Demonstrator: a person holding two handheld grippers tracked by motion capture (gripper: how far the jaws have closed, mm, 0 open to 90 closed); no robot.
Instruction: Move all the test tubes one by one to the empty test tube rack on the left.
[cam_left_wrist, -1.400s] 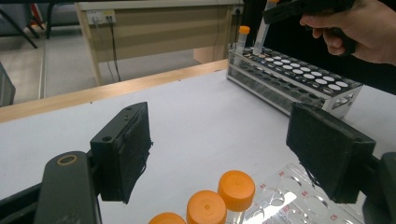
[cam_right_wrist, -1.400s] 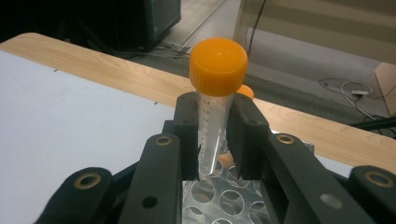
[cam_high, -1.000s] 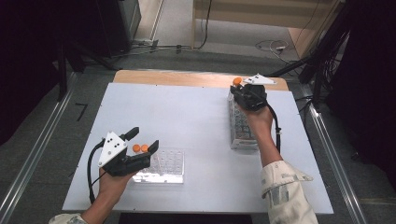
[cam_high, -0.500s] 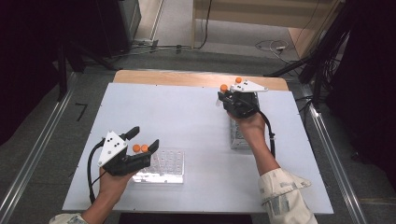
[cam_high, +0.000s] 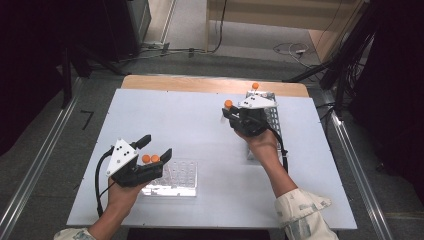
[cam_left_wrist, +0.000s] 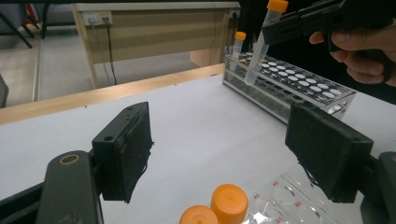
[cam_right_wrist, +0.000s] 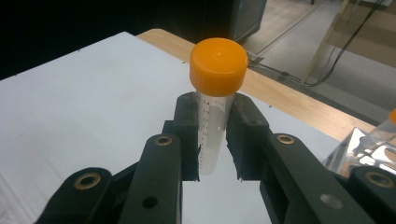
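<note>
My right gripper (cam_high: 229, 113) is shut on a clear tube with an orange cap (cam_right_wrist: 218, 59) and holds it upright above the white table (cam_high: 170, 115), left of the metal rack (cam_high: 272, 122). In the left gripper view the held tube (cam_left_wrist: 258, 58) hangs tilted in front of that rack (cam_left_wrist: 303, 84). One more orange-capped tube (cam_high: 255, 86) stands at the rack's far end. My left gripper (cam_high: 156, 147) is open at the front left, its jaws wide apart above two orange-capped tubes (cam_high: 150, 158) that stand in a clear plastic rack (cam_high: 182, 176).
A wooden strip (cam_high: 210, 84) runs along the table's far edge. Metal rails (cam_high: 350, 150) flank the table on both sides, and cables (cam_high: 295, 49) lie on the floor beyond. Bare white table lies between the two racks.
My right gripper has carried the tube leftward, away from above the metal rack and out over the open table. The left gripper has stayed put.
</note>
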